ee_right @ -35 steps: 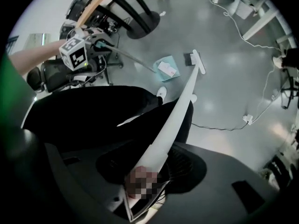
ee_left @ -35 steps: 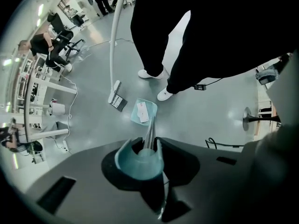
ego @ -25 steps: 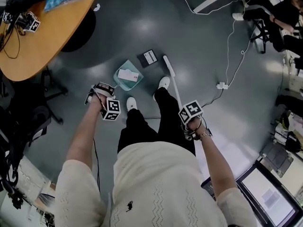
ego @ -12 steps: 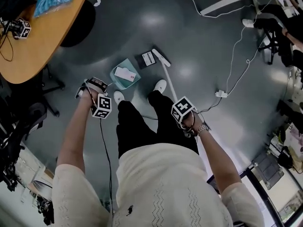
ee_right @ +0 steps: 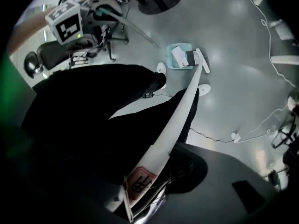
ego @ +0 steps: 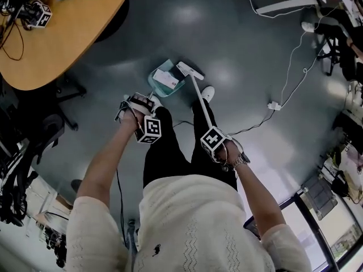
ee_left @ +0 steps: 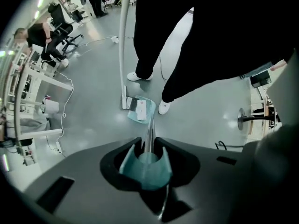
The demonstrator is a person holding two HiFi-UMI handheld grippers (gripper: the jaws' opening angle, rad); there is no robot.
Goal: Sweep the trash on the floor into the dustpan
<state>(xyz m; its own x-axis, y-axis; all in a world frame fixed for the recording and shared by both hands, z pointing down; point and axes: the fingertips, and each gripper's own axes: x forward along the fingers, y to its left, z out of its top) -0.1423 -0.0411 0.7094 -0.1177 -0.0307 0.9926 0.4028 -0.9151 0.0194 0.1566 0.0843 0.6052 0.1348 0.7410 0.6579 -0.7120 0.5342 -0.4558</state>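
Observation:
A teal dustpan (ego: 160, 87) stands on the grey floor by my feet, with a white paper (ego: 163, 79) inside it. A dark packet with a white label (ego: 175, 76) lies at its mouth, and the white broom head (ego: 189, 71) presses against the packet. My left gripper (ego: 136, 102) is shut on the dustpan's teal handle grip (ee_left: 145, 164), whose thin rod (ee_left: 149, 129) runs down to the pan (ee_left: 148, 111). My right gripper (ego: 225, 152) is shut on the white broom handle (ee_right: 175, 125), which slants down to the broom head (ee_right: 203, 60).
A round wooden table (ego: 62, 38) stands at the upper left with a dark chair (ego: 34, 135) below it. A white cable and plug (ego: 275, 104) lie on the floor to the right. Desks and seated people (ee_left: 32, 36) are further off.
The broom head has pushed the dark packet left, from beside the dustpan up to its mouth. Both grippers keep their hold; the dustpan sits a little further from my feet.

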